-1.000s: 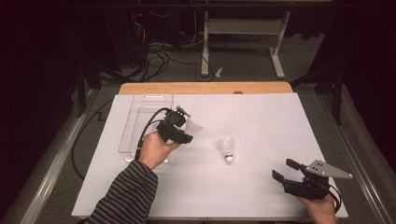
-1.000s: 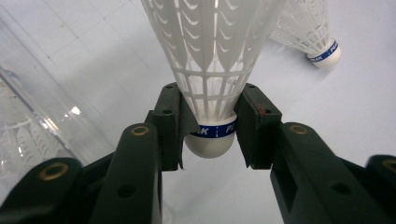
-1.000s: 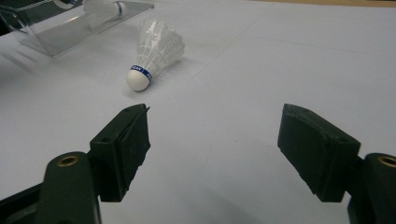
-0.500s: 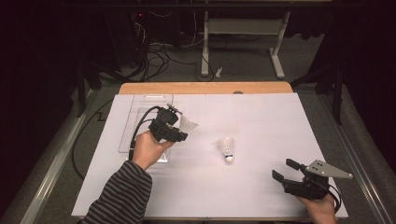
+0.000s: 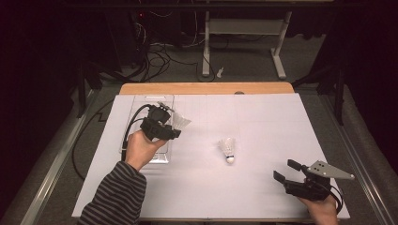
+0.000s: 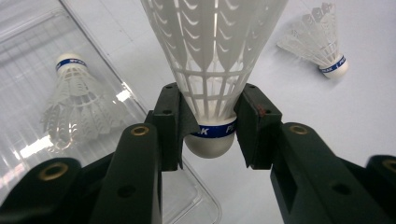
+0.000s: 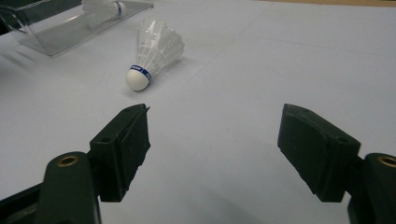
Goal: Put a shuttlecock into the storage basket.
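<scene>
Left gripper (image 5: 170, 125), seen at 9 o'clock in the high view, is clamped on a white shuttlecock (image 6: 212, 70) at its cork base, feathers pointing away. It is held by a hand (image 5: 141, 149) with a striped sleeve (image 5: 115, 197), above the edge of a clear tray (image 5: 141, 105) in which a second shuttlecock (image 6: 70, 100) lies. A white sheet covers the tabletop (image 5: 263, 117); a dark floor with cables (image 5: 159, 56) and a white stand (image 5: 244, 28) is seen at 12 o'clock. A third shuttlecock (image 5: 228, 150) lies at centre. Right gripper (image 5: 284, 171), at 5 o'clock, is held low with its jaws apart and nothing between them.
</scene>
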A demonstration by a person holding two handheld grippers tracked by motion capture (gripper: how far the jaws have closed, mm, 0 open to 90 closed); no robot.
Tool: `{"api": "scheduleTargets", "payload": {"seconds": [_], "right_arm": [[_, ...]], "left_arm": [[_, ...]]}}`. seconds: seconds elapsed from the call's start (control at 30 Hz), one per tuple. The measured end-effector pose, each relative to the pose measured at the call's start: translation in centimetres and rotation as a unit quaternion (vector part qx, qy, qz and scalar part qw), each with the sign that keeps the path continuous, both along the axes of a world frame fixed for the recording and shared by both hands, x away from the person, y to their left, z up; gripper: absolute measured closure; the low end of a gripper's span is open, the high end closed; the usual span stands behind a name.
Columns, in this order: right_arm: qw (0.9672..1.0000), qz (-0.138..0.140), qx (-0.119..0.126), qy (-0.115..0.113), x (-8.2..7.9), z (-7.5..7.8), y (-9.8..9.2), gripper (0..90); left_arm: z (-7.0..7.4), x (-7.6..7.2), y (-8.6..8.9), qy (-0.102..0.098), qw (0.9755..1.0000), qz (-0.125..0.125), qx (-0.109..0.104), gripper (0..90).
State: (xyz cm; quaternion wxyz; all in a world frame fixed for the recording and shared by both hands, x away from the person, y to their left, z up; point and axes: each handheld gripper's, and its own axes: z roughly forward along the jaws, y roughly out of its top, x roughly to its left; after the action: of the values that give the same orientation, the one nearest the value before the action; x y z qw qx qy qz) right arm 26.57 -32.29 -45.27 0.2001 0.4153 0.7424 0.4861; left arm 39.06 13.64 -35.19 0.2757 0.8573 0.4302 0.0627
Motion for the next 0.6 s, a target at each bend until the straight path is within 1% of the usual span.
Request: {"api": "scheduleTargets", "payload": {"seconds": [0.6], "right_arm": [[1.0000, -0.001, 0.000, -0.001, 0.0, 0.0, 0.0, 25.5]], "left_arm": [[0.2, -0.2, 2.1, -0.003, 0.9998, 0.021, 0.004, 64.5]]}}
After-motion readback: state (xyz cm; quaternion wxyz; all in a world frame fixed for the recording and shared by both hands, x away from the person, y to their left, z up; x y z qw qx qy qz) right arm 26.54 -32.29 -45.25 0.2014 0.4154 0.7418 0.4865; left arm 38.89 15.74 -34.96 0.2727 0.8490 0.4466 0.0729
